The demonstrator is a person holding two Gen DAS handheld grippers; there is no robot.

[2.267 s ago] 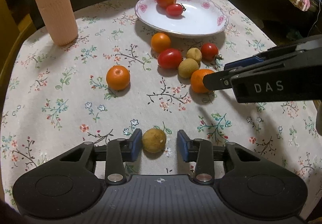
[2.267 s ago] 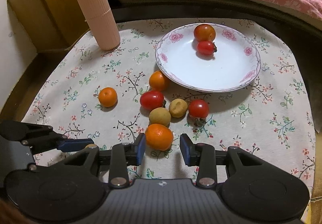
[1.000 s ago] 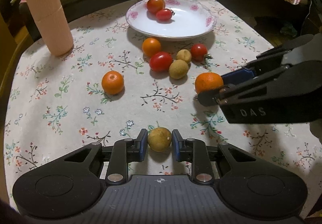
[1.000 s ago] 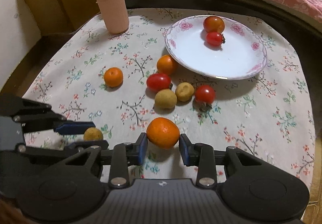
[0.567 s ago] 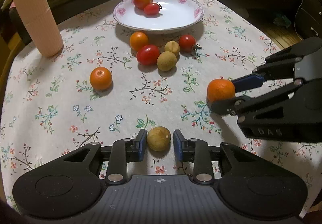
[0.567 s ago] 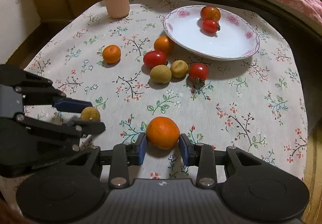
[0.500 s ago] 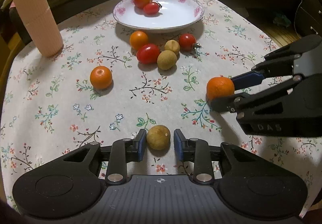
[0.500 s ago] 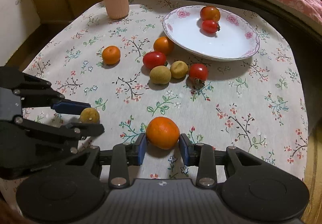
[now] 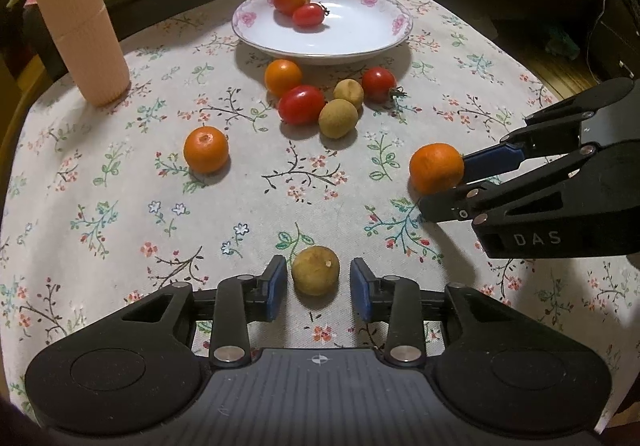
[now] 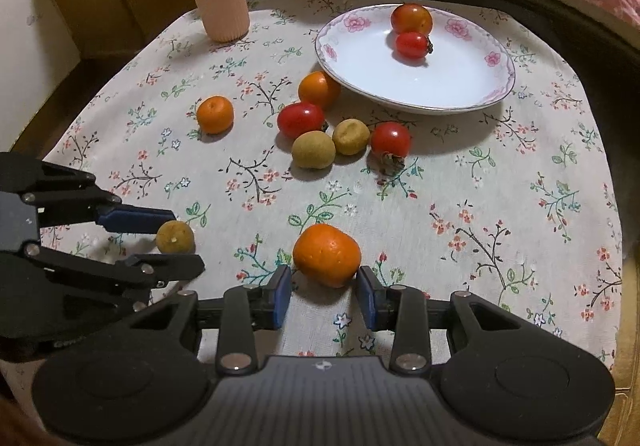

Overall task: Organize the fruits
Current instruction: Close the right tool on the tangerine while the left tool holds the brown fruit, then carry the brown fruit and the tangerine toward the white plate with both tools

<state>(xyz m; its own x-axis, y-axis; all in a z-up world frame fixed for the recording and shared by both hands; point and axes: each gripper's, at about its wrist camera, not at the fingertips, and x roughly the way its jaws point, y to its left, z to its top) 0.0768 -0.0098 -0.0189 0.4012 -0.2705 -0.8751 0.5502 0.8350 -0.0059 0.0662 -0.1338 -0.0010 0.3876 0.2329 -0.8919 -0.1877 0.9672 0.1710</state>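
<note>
Now that both sets of jaws have spread, the two fruits carried away from the pile sit free on the tablecloth (image 9: pixel 120 230). The brown fruit (image 9: pixel 315 270) lies between the fingers of the left gripper (image 9: pixel 318 288), with a gap visible on either side, so it is released rather than pinched. In the right wrist view the orange (image 10: pixel 327 254) rests the same way in front of the right gripper (image 10: pixel 326 296), whose pads stand apart; the right pad looks close to or just touching the peel, the left pad clearly clear of it. Half a second ago both fruits were clamped and held off the cloth; each now rests on it, well apart from the other, brown fruit at 9 o'clock of the orange in the right view.

Farther out at 12 o'clock, the pile remains: two tomatoes (image 9: pixel 301 104), two more brown fruits (image 9: pixel 338 117) and a second orange (image 9: pixel 283 77), with a third orange (image 9: pixel 206 149) alone at 10 o'clock. Beyond them the plate (image 9: pixel 394 35) holds two tomatoes. A pink ribbed cylinder (image 9: pixel 78 17) stands at the far left.

My reading is that separate spots by kind are being started, tomatoes on the plate, so the grippers are free for the next pieces.
</note>
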